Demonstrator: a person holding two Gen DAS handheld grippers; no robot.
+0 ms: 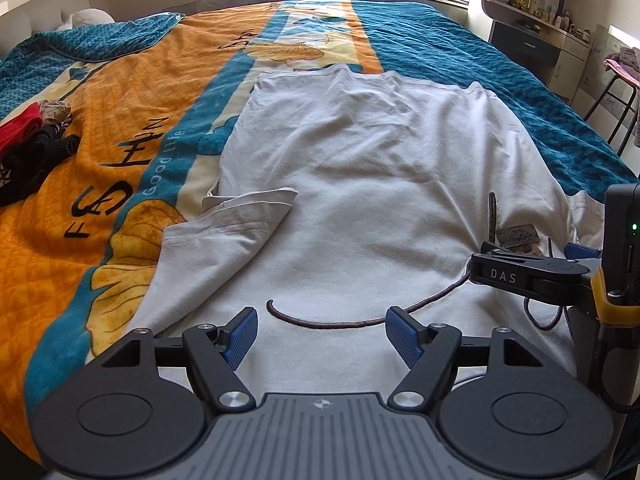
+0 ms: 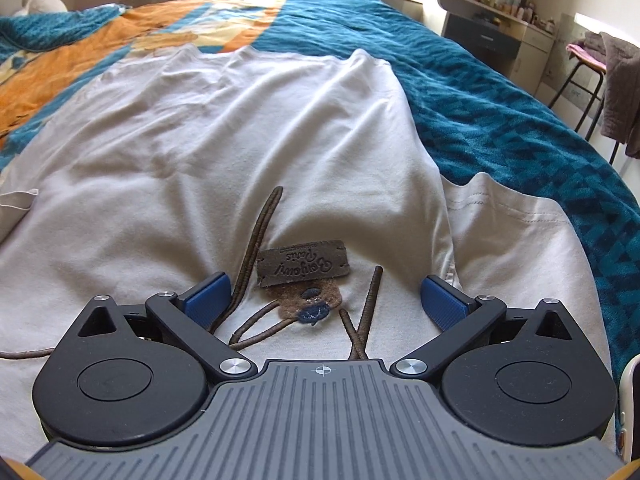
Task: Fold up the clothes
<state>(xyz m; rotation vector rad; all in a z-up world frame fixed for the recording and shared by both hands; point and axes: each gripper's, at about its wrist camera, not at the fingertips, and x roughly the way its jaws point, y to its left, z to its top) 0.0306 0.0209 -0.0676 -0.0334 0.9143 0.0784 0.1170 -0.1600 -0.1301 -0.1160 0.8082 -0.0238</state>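
One pale grey T-shirt (image 1: 360, 184) is lying flat on my teal-and-orange blanket (image 1: 100, 160), its left sleeve (image 1: 236, 216) folded inward, its brown patch (image 2: 302, 266) and cord (image 2: 256, 240) facing up. My left gripper (image 1: 320, 332) and right gripper (image 2: 324, 300) are both hovering wide, gripping nothing. Teal blanket is lying open beyond the shirt's right edge.

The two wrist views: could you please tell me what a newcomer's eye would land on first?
A pale grey shirt lies spread across the middle of the bed, one sleeve folded inward on its left. Under it, the orange and teal blanket shouts with colour. On the shirt's near end sit a brown patch and loose dark cords, framed by the right gripper with its jaws wide open.
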